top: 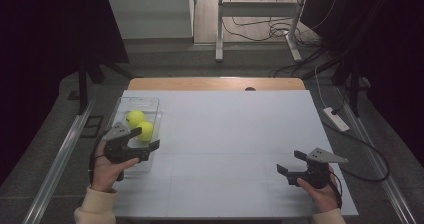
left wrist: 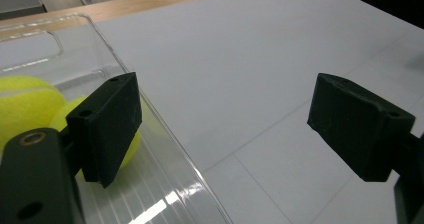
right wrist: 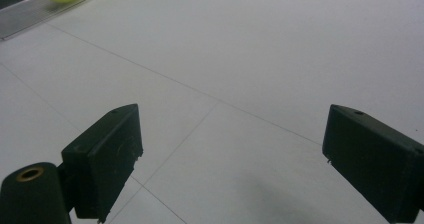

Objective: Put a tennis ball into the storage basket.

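Left claw in raised left hand, jaws apart, empty, straddling clear plastic tray wall; two yellow-green tennis balls just beyond. Right claw apart, empty, far across white bench.

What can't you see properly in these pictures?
- Near tennis ball: high view, left gripper covers its lower edge.
- Far tennis ball: left gripper view, cut by the left edge.
- Clear tray: high view, its near end is hidden behind the left hand.
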The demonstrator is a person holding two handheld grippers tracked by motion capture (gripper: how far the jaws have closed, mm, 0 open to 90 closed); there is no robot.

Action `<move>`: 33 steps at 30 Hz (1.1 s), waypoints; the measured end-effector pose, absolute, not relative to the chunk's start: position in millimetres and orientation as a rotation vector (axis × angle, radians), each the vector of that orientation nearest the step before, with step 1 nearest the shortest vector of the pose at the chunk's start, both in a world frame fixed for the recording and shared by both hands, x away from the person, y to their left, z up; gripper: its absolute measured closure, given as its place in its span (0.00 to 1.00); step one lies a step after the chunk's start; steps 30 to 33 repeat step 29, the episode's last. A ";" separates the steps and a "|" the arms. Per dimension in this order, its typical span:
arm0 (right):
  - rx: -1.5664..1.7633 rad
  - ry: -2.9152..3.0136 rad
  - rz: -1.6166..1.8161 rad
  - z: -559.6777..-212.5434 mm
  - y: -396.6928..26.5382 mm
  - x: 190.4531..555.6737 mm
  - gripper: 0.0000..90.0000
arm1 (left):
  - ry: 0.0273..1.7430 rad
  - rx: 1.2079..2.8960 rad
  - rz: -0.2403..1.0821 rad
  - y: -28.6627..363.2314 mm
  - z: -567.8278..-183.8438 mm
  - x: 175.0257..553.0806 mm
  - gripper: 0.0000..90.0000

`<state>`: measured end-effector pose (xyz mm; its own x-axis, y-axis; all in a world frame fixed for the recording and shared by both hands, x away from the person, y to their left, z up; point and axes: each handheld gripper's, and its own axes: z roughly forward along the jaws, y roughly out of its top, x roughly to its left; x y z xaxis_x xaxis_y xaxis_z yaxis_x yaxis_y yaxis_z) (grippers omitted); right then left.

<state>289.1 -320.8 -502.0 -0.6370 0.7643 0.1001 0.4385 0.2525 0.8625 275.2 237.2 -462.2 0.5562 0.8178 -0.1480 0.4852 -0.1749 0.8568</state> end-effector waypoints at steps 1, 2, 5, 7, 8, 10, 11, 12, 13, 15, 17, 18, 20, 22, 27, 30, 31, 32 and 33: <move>1.106 2.192 1.333 -502.2 -321.0 289.3 0.10 | 1.062 1.832 0.429 236.4 -464.7 272.1 0.16; 1.108 2.191 1.335 -502.4 -321.3 289.6 0.10 | 1.062 1.832 0.429 236.4 -464.7 272.1 0.16; 1.108 2.191 1.332 -502.5 -322.3 290.1 0.10 | 1.050 1.837 0.420 234.6 -470.0 265.6 0.16; 1.116 2.188 1.331 -503.3 -324.1 291.0 0.10 | 1.044 1.845 0.419 232.8 -475.1 260.9 0.16; 1.117 2.187 1.330 -503.5 -324.5 291.3 0.10 | 1.040 1.844 0.411 231.8 -478.0 259.1 0.16; 1.118 2.186 1.331 -503.7 -324.8 291.5 0.10 | 1.038 1.849 0.409 230.5 -480.4 257.5 0.16; 1.120 2.184 1.330 -503.9 -325.4 291.8 0.10 | 1.038 1.857 0.409 229.5 -482.4 256.3 0.16; 1.120 2.183 1.328 -504.0 -326.2 292.0 0.10 | 1.037 1.858 0.404 229.1 -483.8 255.5 0.16; 1.117 2.179 1.331 -504.1 -326.5 292.0 0.10 | 1.036 1.856 0.400 228.8 -485.0 255.0 0.16; 1.113 2.174 1.336 -503.8 -326.7 292.1 0.10 | 1.036 1.853 0.401 228.8 -485.8 254.9 0.16; 1.110 2.173 1.339 -503.3 -326.7 292.0 0.10 | 1.032 1.846 0.404 228.7 -485.3 254.9 0.16; 1.109 2.174 1.340 -503.3 -326.6 291.8 0.10 | 1.028 1.845 0.406 228.8 -484.8 254.8 0.16; 1.106 2.177 1.337 -503.6 -326.4 291.6 0.10 | 1.023 1.844 0.406 228.7 -484.1 254.8 0.16; 1.104 2.179 1.335 -503.8 -326.2 291.3 0.10 | 1.019 1.843 0.403 228.7 -483.6 255.0 0.16; 1.104 2.175 1.349 -502.6 -324.9 291.1 0.10 | 1.023 1.842 0.399 228.0 -483.7 256.3 0.16; 1.107 2.172 1.357 -502.8 -326.2 292.0 0.10 | 1.023 1.839 0.399 228.1 -483.3 256.5 0.16; 1.107 2.172 1.357 -502.8 -326.2 292.0 0.10 | 1.023 1.839 0.399 228.1 -483.3 256.5 0.16; 1.107 2.172 1.357 -502.8 -326.2 292.0 0.10 | 1.023 1.839 0.399 228.1 -483.3 256.5 0.16; 1.107 2.172 1.357 -502.8 -326.2 292.0 0.10 | 1.023 1.839 0.399 228.1 -483.3 256.5 0.16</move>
